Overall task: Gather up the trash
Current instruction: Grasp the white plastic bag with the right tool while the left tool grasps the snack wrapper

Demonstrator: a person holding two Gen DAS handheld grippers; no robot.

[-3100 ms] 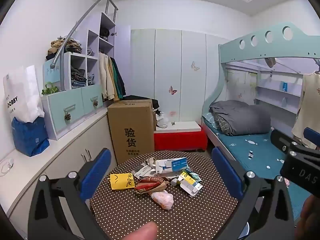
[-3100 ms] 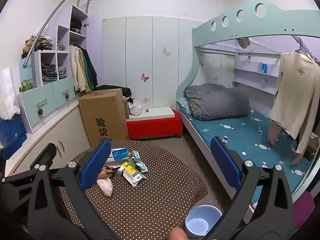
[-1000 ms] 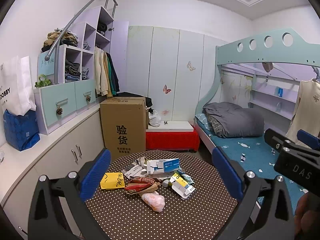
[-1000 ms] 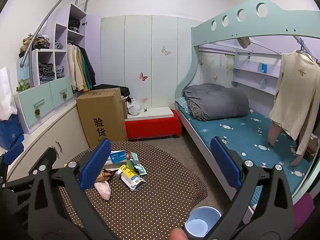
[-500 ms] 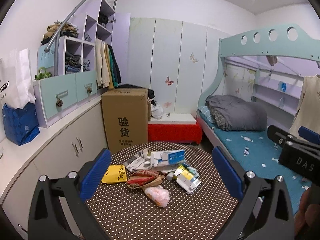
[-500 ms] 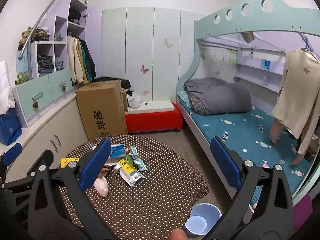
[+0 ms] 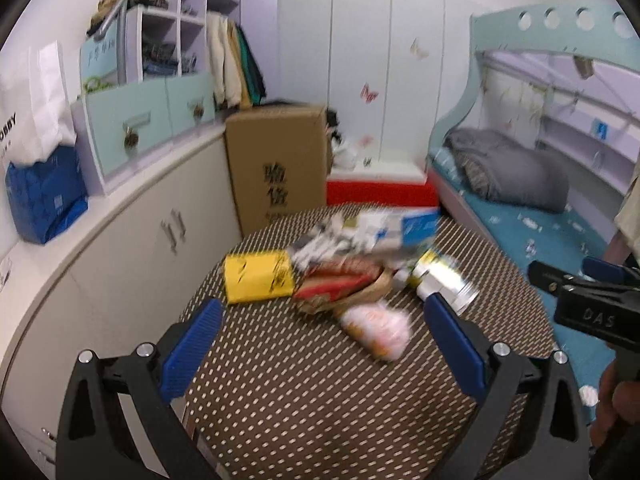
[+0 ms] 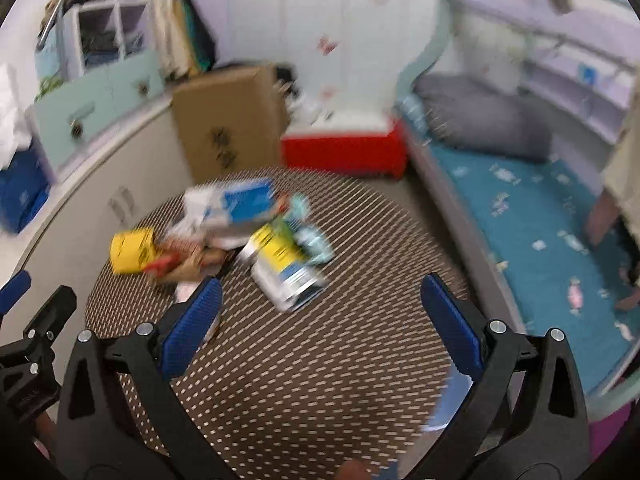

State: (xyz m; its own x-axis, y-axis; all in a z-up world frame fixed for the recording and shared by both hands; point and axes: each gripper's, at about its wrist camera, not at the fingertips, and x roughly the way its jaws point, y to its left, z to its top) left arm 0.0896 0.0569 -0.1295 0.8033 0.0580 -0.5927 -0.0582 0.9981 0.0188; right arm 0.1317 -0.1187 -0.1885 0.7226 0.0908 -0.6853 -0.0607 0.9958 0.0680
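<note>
Left wrist view: left gripper (image 7: 320,340) jaws wide, empty; pink wrapper (image 7: 378,326) just ahead between them. Right gripper (image 8: 320,314) likewise wide, trash pile (image 8: 256,232) ahead-left. Risk: with frames this blurred, a hurried closing could scatter the wrappers off the table (image 7: 320,400).

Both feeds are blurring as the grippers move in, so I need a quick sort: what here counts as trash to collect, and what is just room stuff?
Job items:
- yellow packet
- red wrapper
- pink bag
- blue-and-white box
- yellow-and-white carton
- left gripper and right gripper, both open

Just lying about:
- cardboard box
- grey duvet
- blue bag
</note>
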